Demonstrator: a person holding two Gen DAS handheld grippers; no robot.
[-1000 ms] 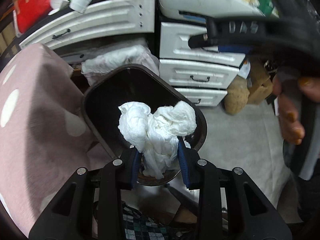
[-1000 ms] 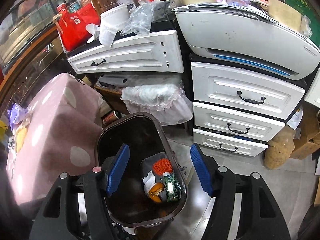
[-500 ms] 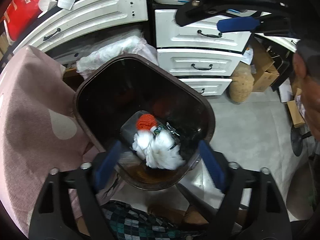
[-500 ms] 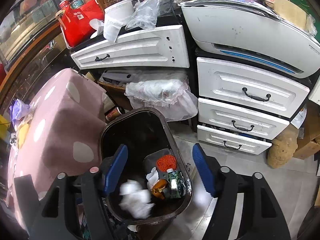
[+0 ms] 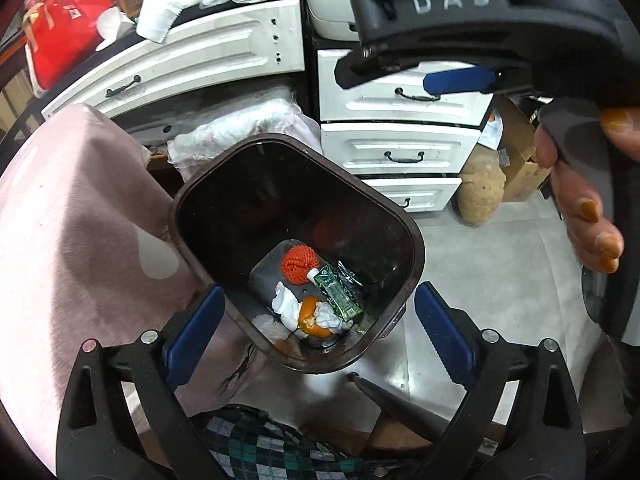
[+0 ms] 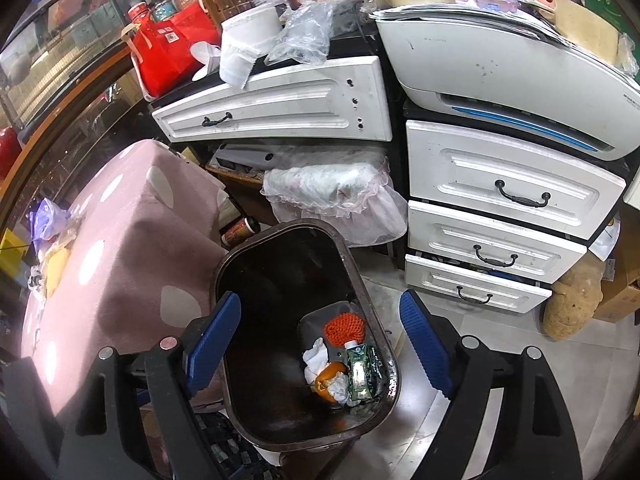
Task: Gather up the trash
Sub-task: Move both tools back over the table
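Observation:
A dark brown trash bin (image 5: 240, 208) (image 6: 280, 226) stands on the floor below both grippers. At its bottom lie a white tissue wad (image 5: 286, 304) (image 6: 316, 356), an orange peel (image 5: 312, 318) (image 6: 330, 376), an orange net (image 5: 298, 264) (image 6: 344, 330) and a green carton (image 5: 336, 292) (image 6: 358, 372). My left gripper (image 5: 318, 294) hangs over the bin, jaws opening wide and holding nothing. My right gripper (image 6: 320, 300) also hovers above the bin, jaws opening and empty. Its black body (image 5: 440, 0) and a hand (image 5: 580, 216) fill the left wrist view's upper right.
A pink cloth with white dots (image 5: 80, 220) (image 6: 120, 240) covers something left of the bin. White drawers (image 5: 400, 148) (image 6: 500, 200) stand behind it, with a brown sack (image 5: 480, 196) (image 6: 572, 304) on the floor at right. Plaid fabric (image 5: 260, 440) lies near the bottom edge.
My left gripper opened and let go of the white tissue wad, which dropped into the bin. The right gripper's jaws spread wider.

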